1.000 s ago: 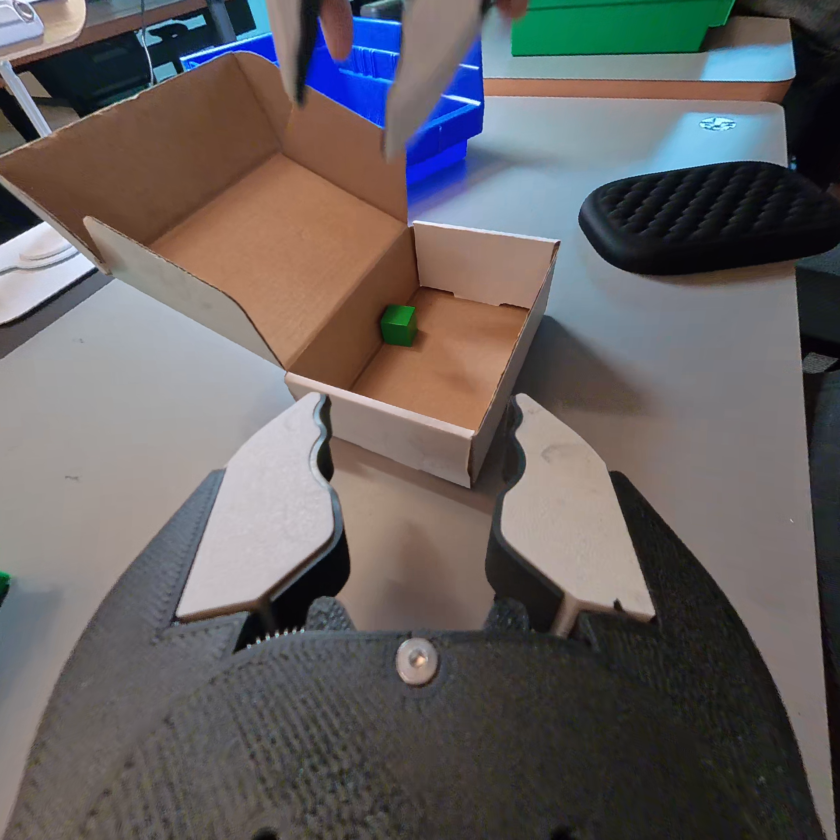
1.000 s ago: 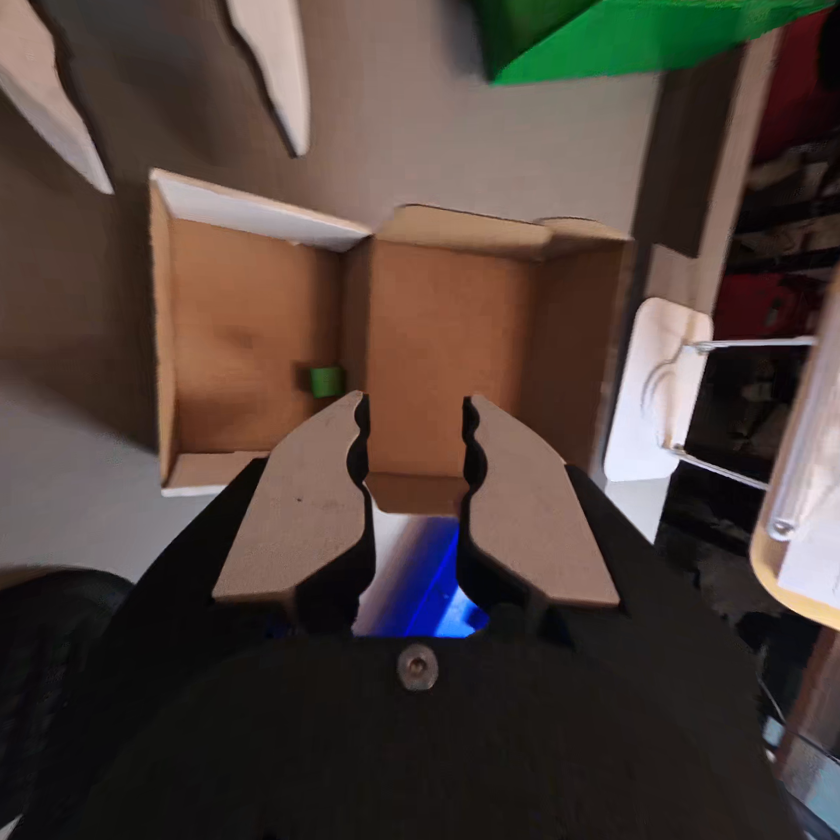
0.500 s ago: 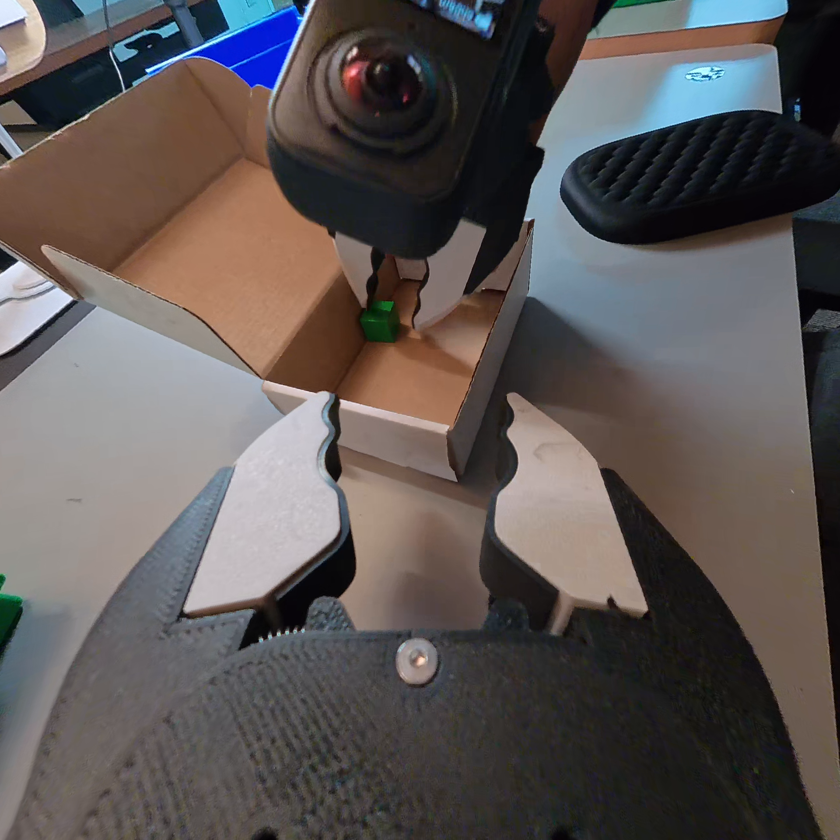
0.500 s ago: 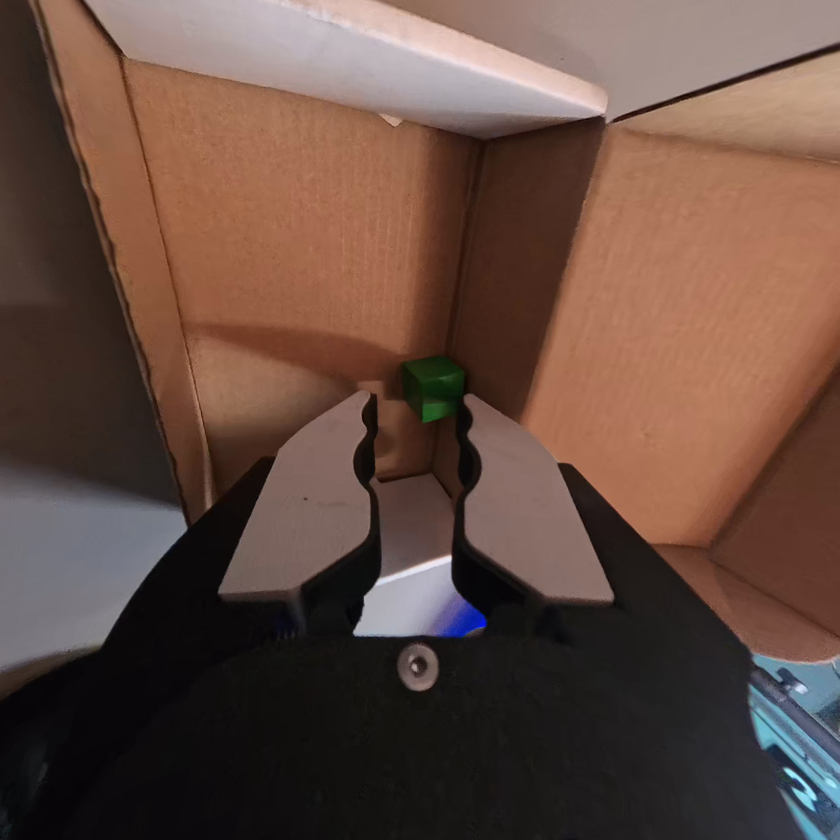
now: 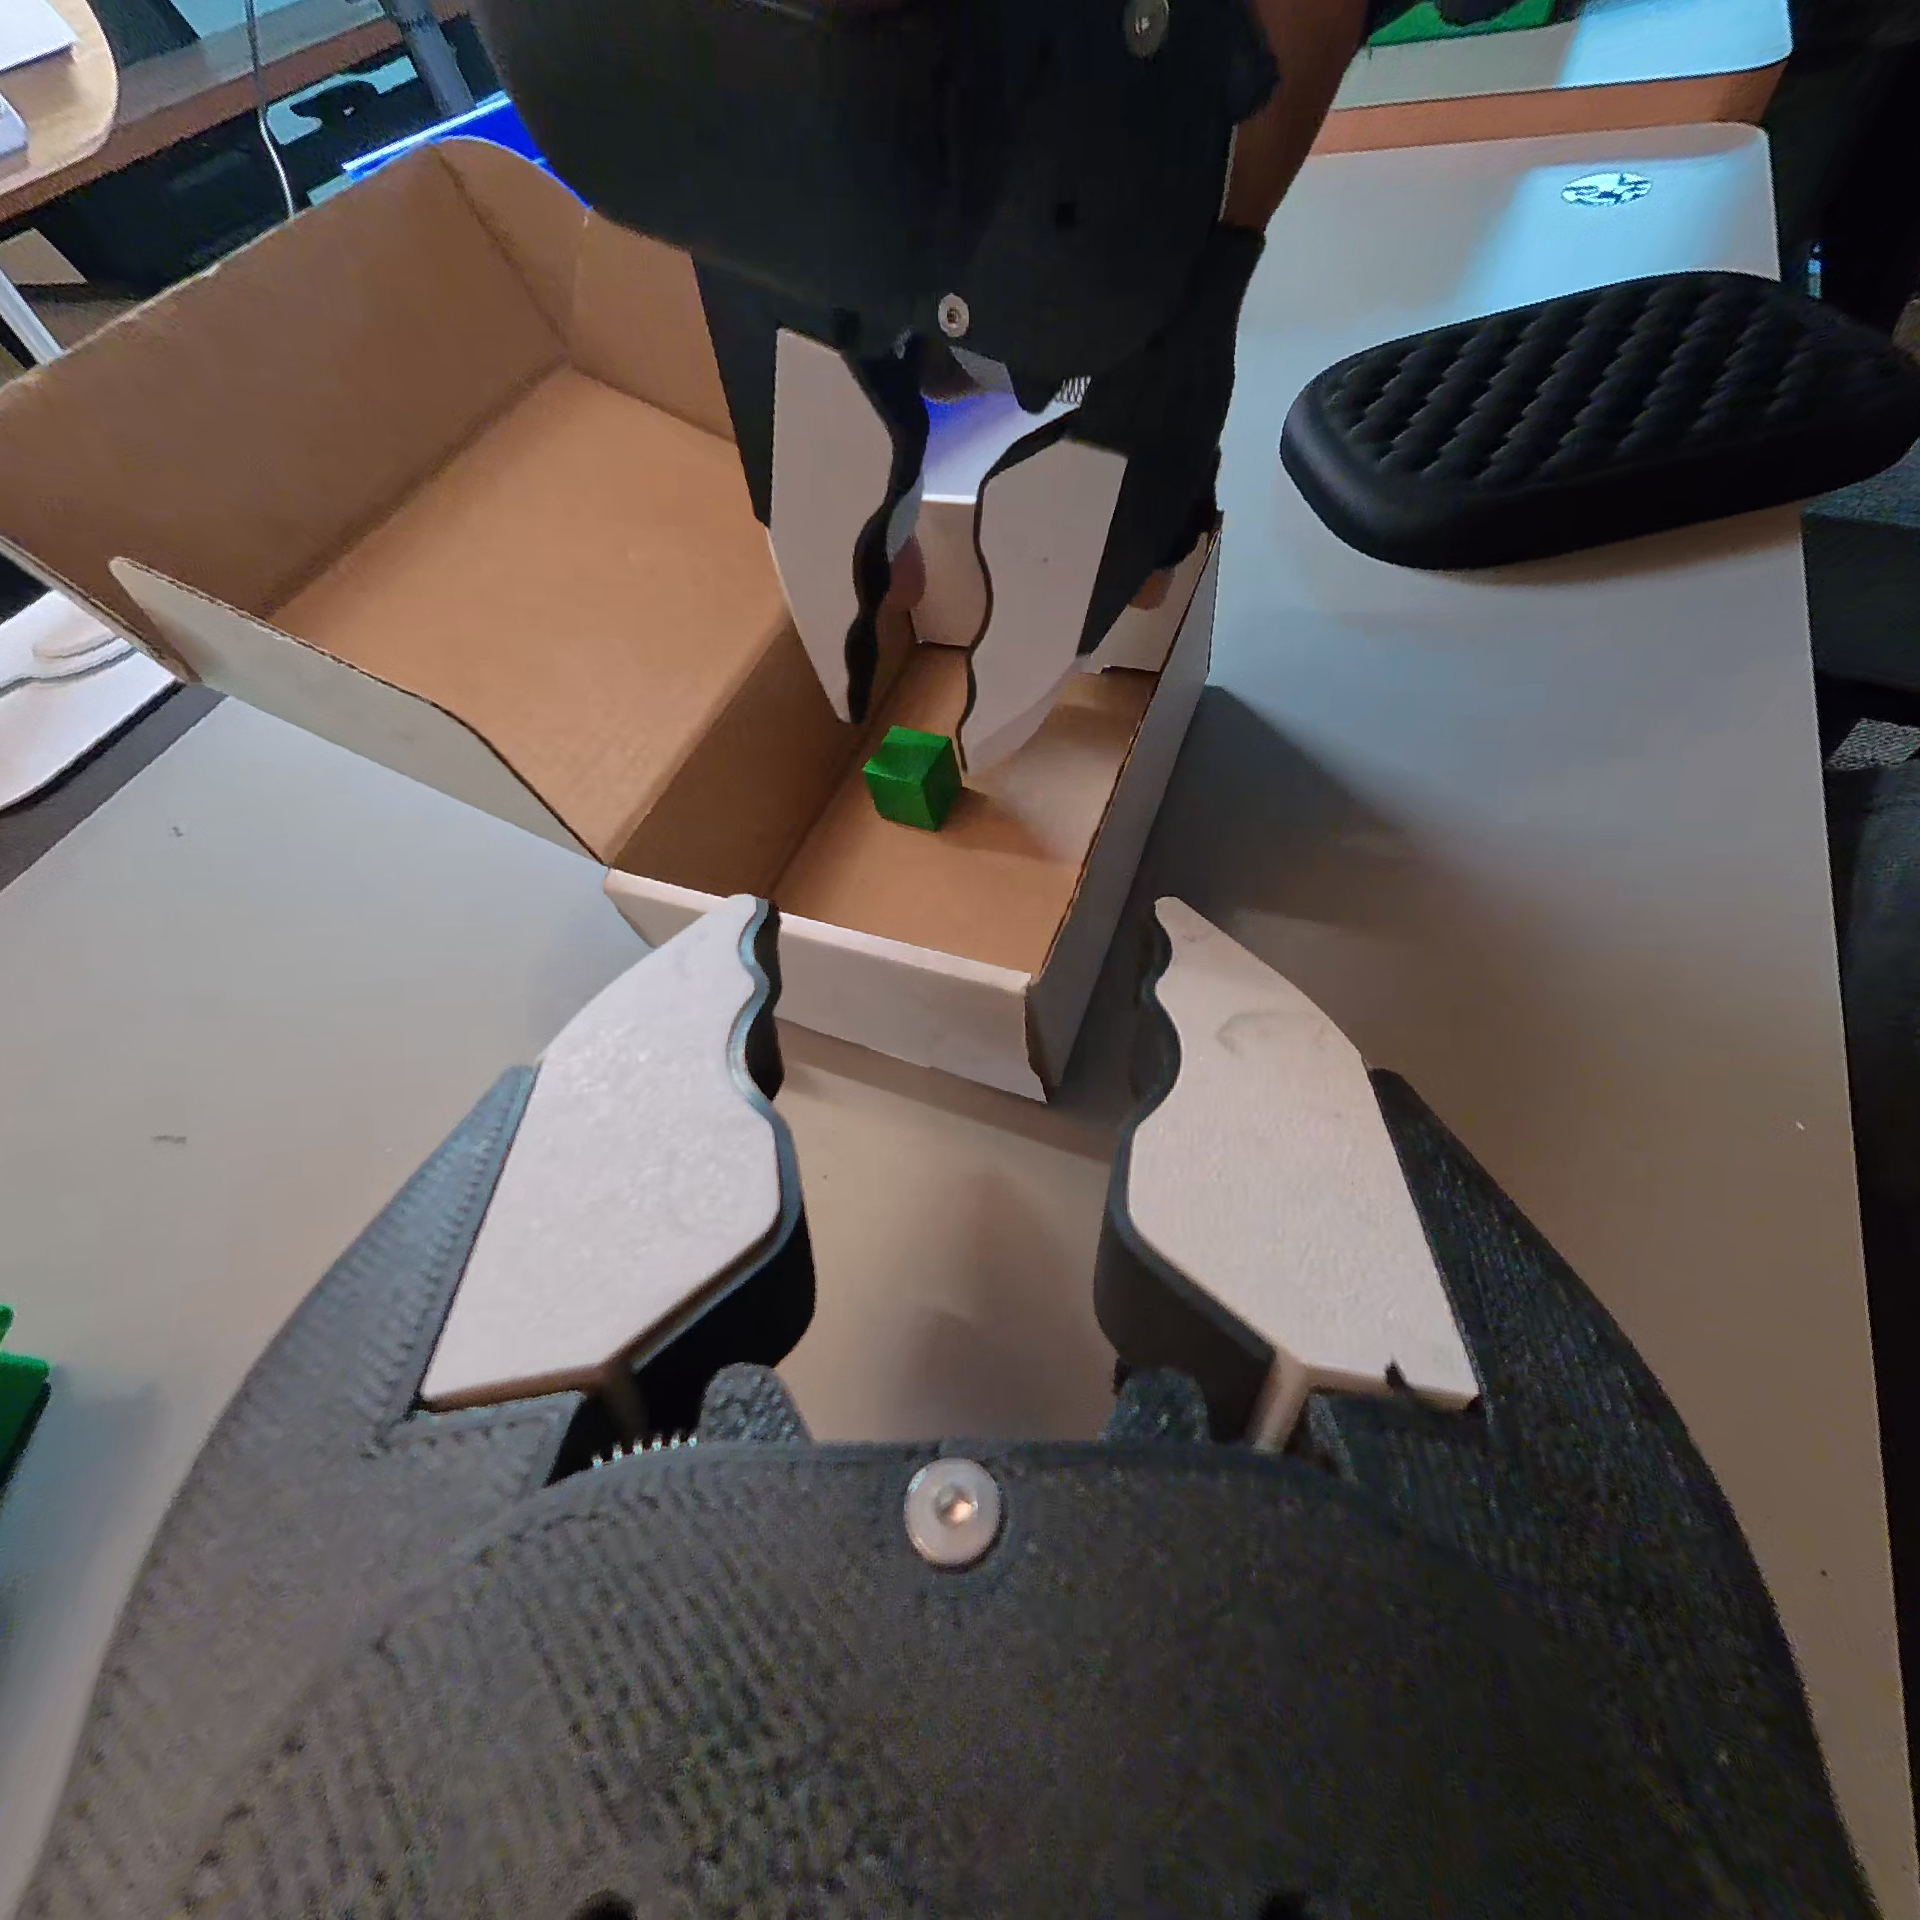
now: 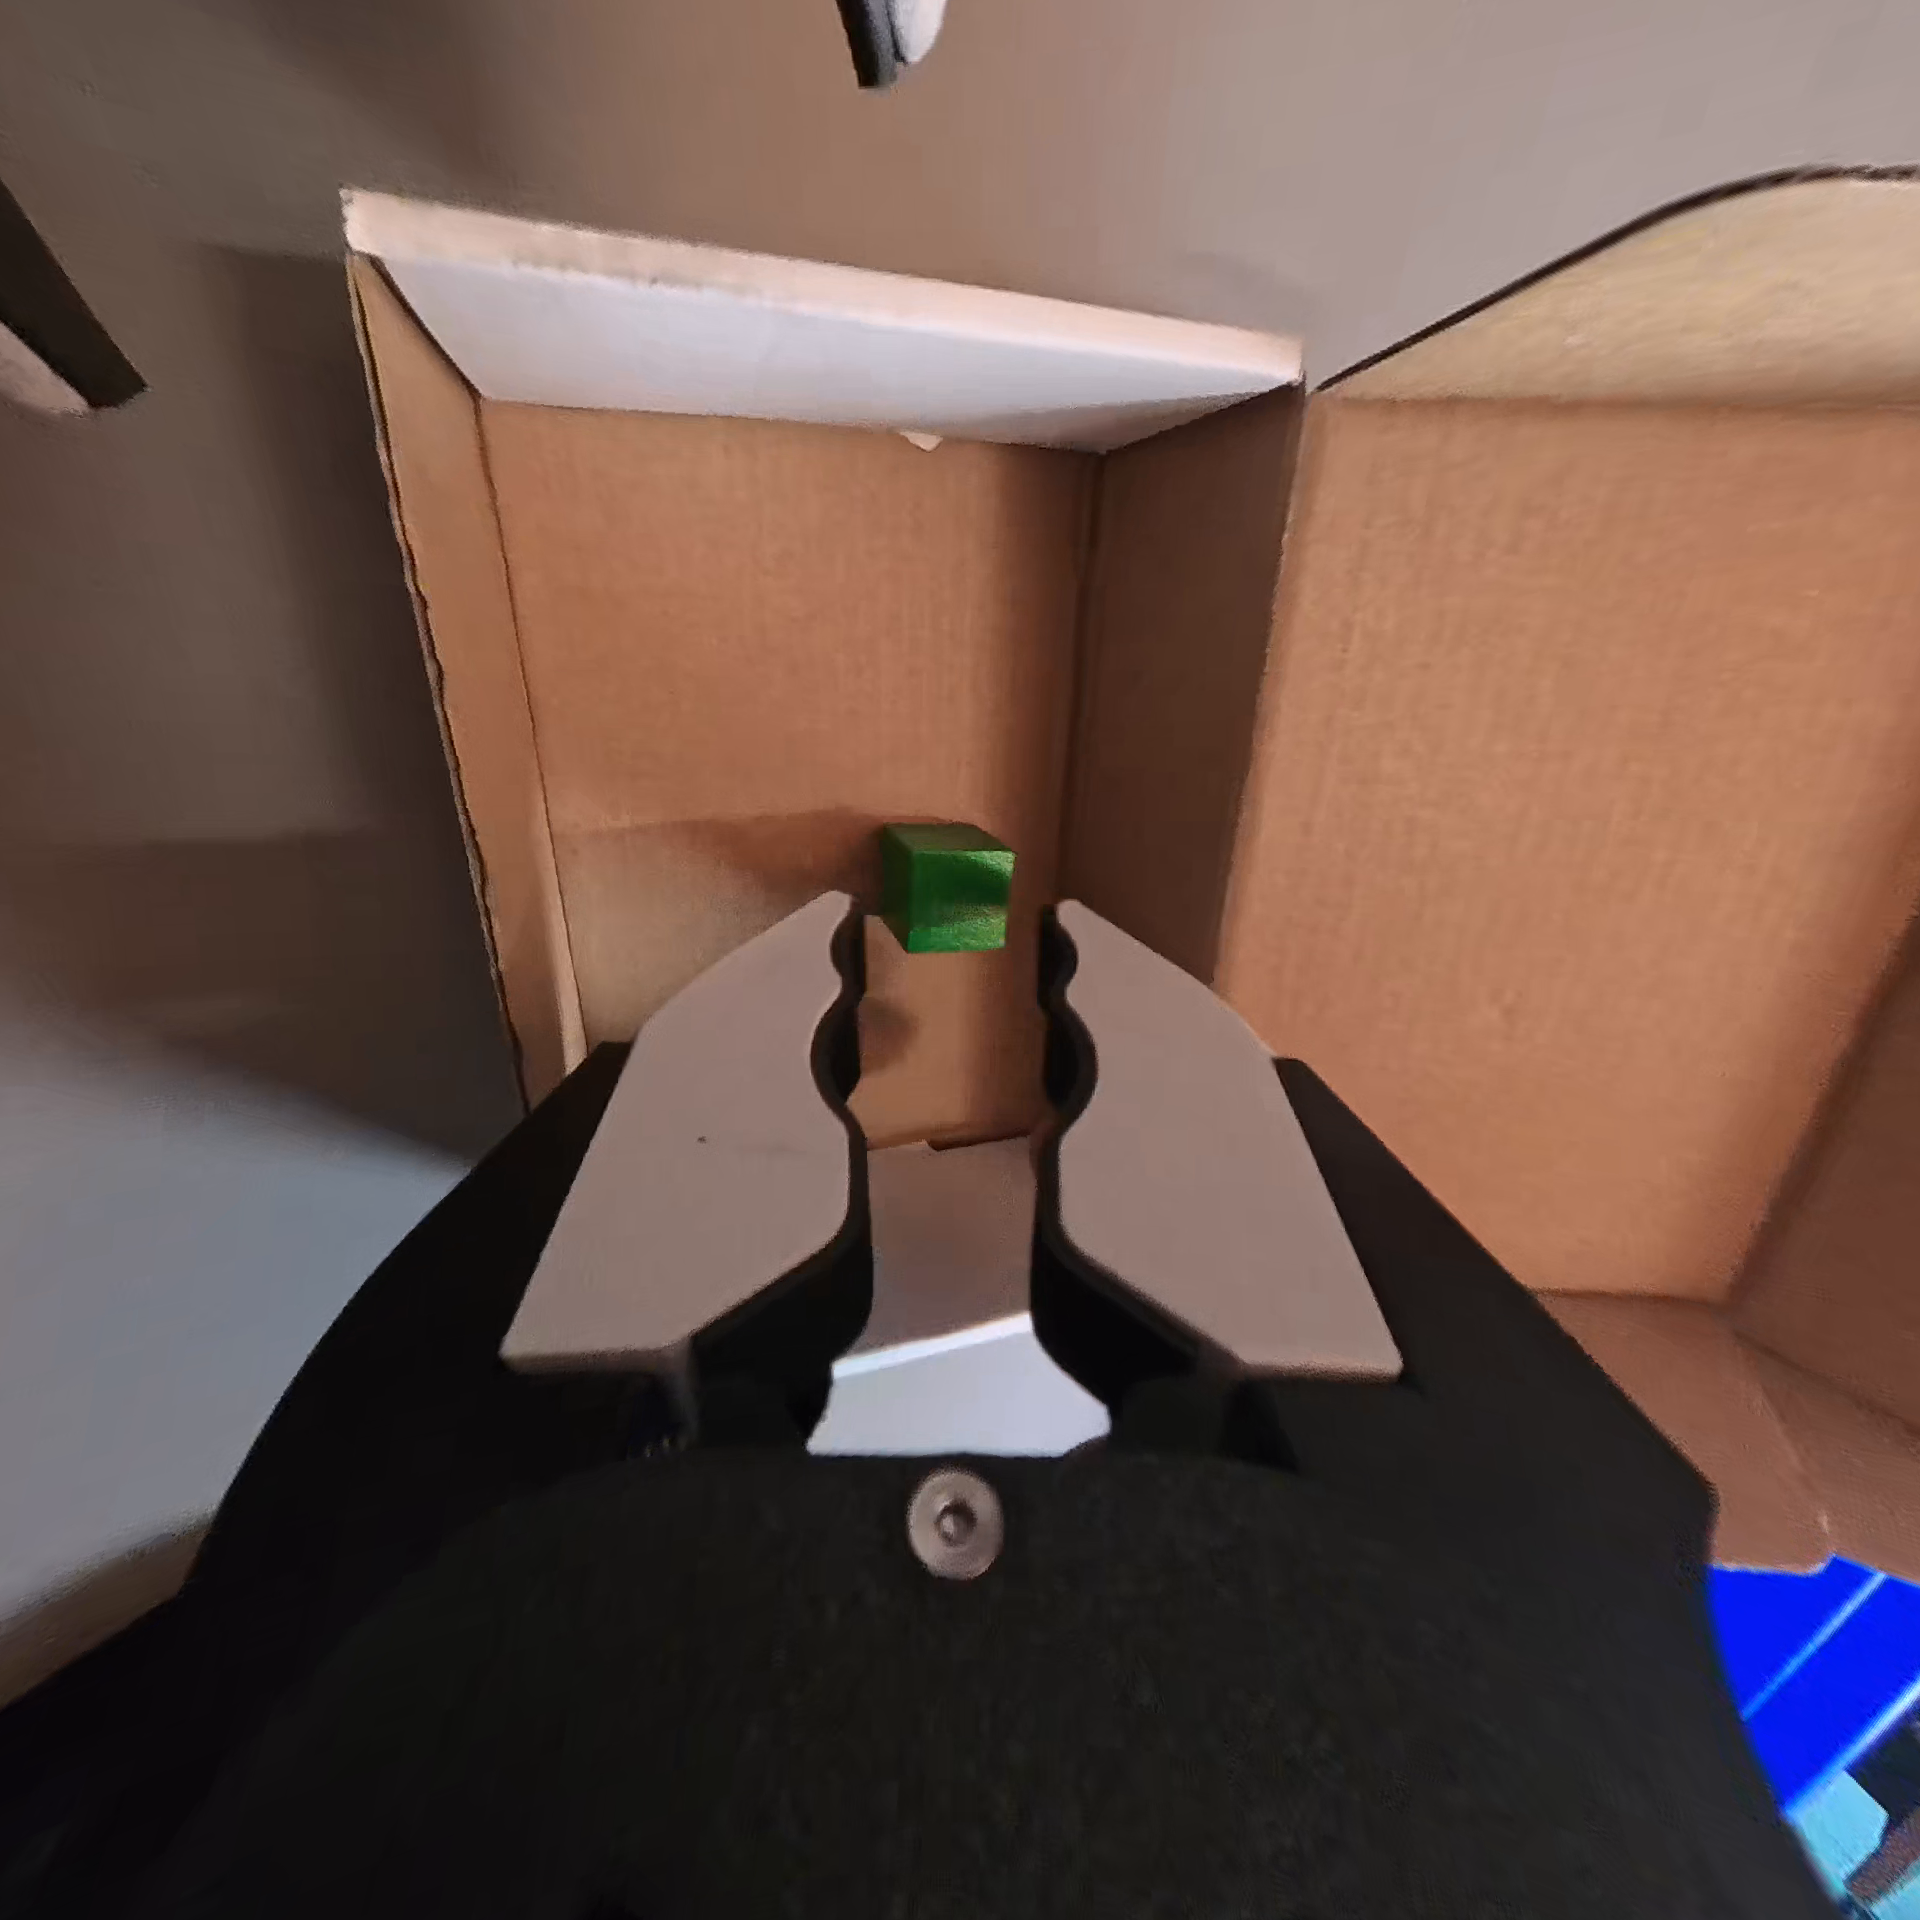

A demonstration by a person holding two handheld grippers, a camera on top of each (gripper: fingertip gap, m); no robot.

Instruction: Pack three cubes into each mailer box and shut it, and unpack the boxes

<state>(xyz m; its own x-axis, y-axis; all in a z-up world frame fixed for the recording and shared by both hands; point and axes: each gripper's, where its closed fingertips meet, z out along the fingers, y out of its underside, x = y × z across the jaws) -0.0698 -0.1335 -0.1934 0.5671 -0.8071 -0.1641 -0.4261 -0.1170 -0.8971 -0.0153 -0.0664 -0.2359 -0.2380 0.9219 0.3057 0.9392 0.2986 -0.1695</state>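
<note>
The right hand-held gripper [image 5: 909, 743] is reaching down into the open box [image 5: 904, 977], its jaws parted and empty, tips just above and astride the green cube [image 5: 912, 777]. A second ago it was hanging high over the far edge of the box; half a second ago it was already dipping inside, and now it is sitting lower, with the cube lying just beyond its tips [image 6: 945, 920] in its own view. The cube is resting on the box floor, close to the left wall by the lid hinge. The left hand-held gripper [image 5: 961, 987] is waiting open and empty at the near wall, over the table [image 5: 1455, 883]. Judging by the lone cube and the closing-in jaws, a pick-up, probably unpacking, is about to begin.
</note>
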